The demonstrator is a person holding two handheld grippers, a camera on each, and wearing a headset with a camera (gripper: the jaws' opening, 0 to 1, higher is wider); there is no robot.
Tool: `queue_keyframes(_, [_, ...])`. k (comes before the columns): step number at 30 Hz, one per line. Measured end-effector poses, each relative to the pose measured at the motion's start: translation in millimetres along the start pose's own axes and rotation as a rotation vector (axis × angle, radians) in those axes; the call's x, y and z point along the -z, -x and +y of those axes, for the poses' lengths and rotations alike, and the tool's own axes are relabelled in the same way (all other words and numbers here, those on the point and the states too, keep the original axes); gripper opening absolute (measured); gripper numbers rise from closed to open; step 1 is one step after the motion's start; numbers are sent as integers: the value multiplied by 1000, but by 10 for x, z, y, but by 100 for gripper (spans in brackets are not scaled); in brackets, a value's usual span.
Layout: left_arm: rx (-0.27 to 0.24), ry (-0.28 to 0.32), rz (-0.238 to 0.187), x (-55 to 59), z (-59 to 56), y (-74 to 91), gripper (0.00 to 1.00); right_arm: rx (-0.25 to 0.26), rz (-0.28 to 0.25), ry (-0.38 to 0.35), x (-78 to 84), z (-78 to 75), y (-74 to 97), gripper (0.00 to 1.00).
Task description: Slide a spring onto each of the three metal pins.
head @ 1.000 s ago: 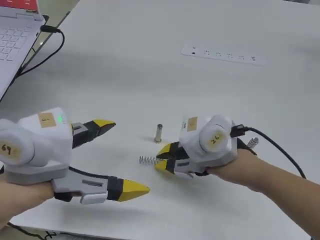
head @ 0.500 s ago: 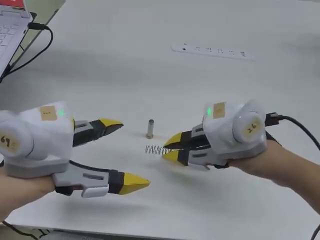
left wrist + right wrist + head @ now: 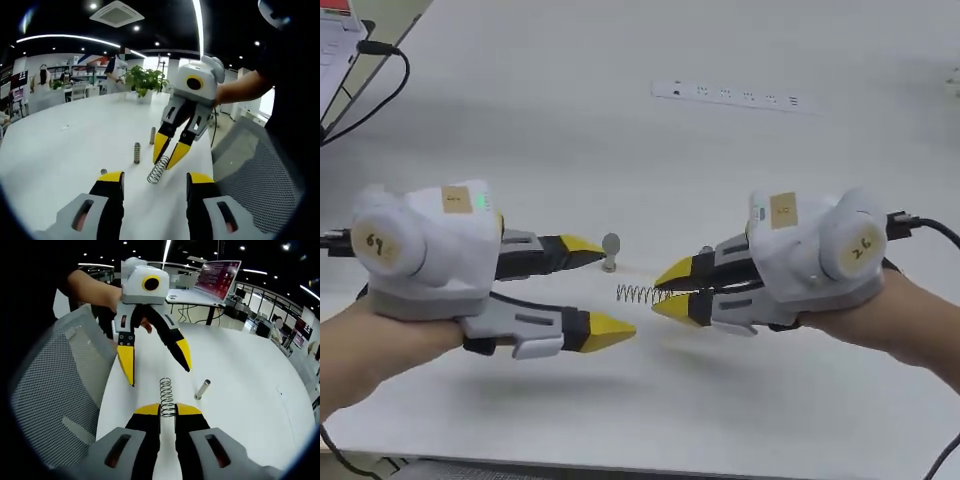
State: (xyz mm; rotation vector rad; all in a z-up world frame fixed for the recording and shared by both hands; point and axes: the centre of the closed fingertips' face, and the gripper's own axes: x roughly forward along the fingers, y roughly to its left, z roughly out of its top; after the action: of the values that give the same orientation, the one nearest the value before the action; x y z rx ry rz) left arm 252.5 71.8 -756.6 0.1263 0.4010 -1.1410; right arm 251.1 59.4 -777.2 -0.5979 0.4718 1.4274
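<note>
Spring (image 3: 638,293) in mid-air: a person at a white desk (image 3: 570,140) grips one end of the coil in the right tool (image 3: 658,296). Its yellow-tipped jaws stand narrow and pinched on the coil, so the rest pokes out level toward the left tool (image 3: 616,289). That one is empty, its jaws wide, and the coil's free end reaches about to the gap between its tips.

Just behind them a bare metal pin (image 3: 611,251) stands upright and unheld on the desk. In the left gripper view, two more upright pieces (image 3: 136,152) farther along the desk look coiled. That suggests those pins are already dressed and this one is the last. A power strip (image 3: 735,97) lies well apart at the back.

The hazards from here are plain enough. The spring is caught by one end only and could swing or shoot out of the jaws if the squeeze slips. It lies level while the pin points up, so it must be turned before it can drop over the top. A poor line-up would jam the first turn on the pin's rim. And the free-standing pin would topple at a nudge from either tool.
</note>
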Motion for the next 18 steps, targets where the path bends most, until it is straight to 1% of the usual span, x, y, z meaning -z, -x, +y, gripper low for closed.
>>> queue_keyframes(3, [23,-26,5,-26,-25,-71,37,-5,-16,0,-36,11,13,8])
queue_keyframes(6, [42,-33,5,-39,-40,-111,32,-8,-35,2,-83,19,32,8])
queue_keyframes(8, [54,-41,14,-34,-51,-134,28,-9,-39,5,-96,18,45,8])
queue_keyframes(10, [69,-46,9,-47,-72,-146,23,-9,-43,7,-108,17,60,8])
queue_keyframes(13, [84,-47,6,-59,-90,-174,18,-10,-45,11,-101,14,89,8])
queue_keyframes(18, [100,-52,4,-70,-125,-211,13,-10,-39,13,-59,15,144,8])
